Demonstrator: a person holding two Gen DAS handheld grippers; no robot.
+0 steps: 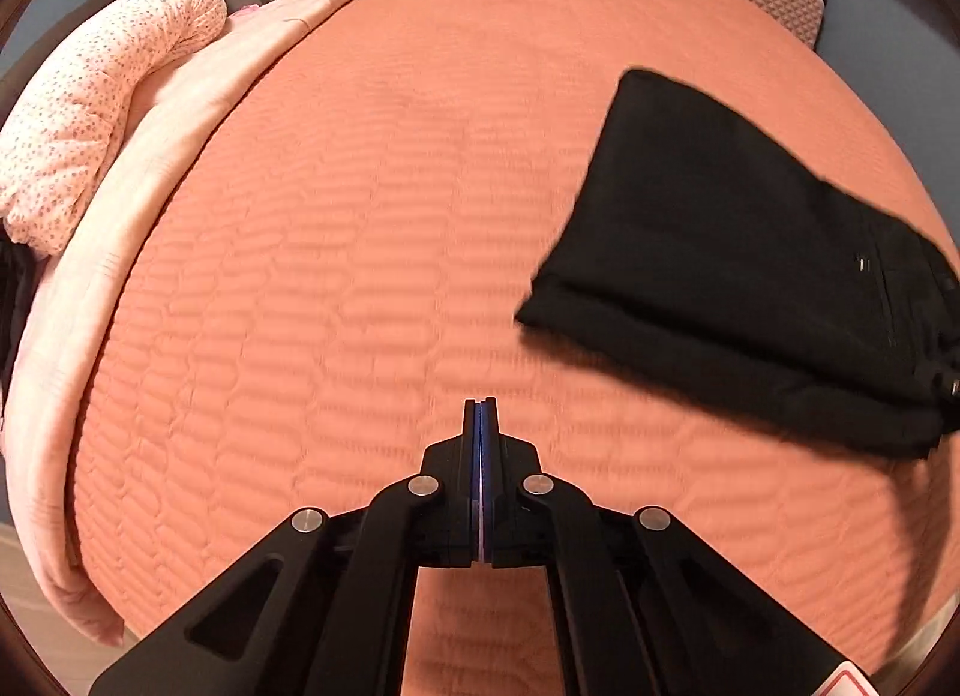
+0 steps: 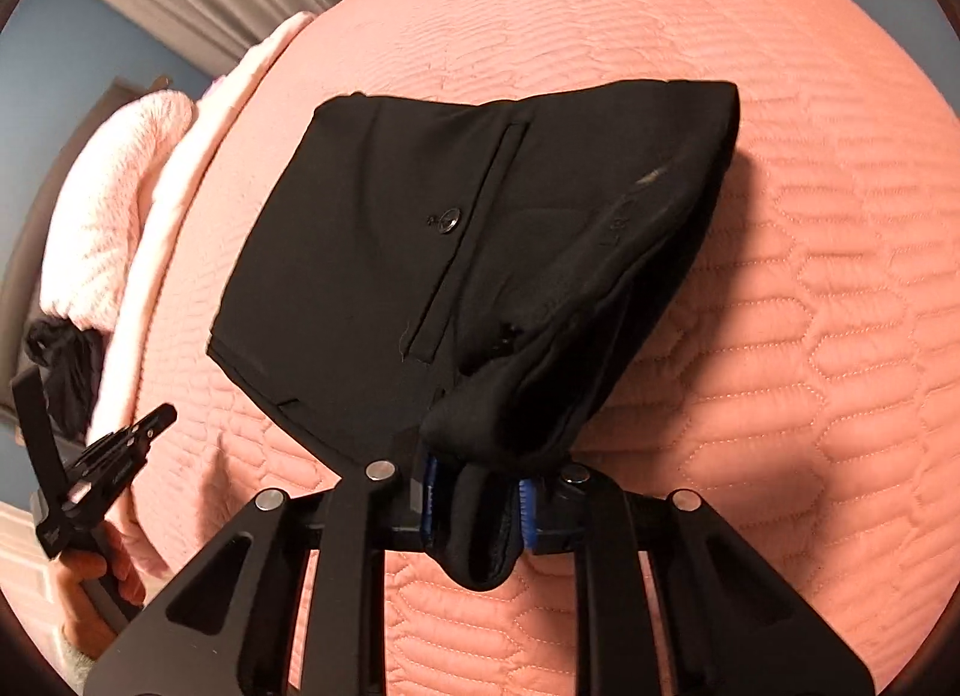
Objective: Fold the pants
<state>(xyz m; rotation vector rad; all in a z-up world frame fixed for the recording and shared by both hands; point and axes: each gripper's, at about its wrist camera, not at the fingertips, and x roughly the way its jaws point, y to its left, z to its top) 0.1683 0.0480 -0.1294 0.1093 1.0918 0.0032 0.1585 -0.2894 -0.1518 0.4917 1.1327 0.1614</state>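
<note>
Pants (image 2: 432, 252) lying folded in black bundle on orange quilted bed (image 1: 360, 252), back pocket with button facing up. Right hand-held gripper (image 2: 474, 501) clenching thick folded edge of pants between blue pads. Left hand-held gripper (image 1: 480, 405) hovering over bare quilt, fingers pressed together, gripping nothing, well apart from pants. Pink floral pillow (image 1: 102, 114) resting at bed's far left edge.

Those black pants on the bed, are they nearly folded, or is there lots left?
Nearly done, it seems. The black pants already form a compact, layered bundle on the orange bedspread. The right gripper is clamped on a thick edge of the bundle, apparently placing it. The left gripper is shut on nothing, off the cloth. Probably only letting go and tidying remains.
</note>
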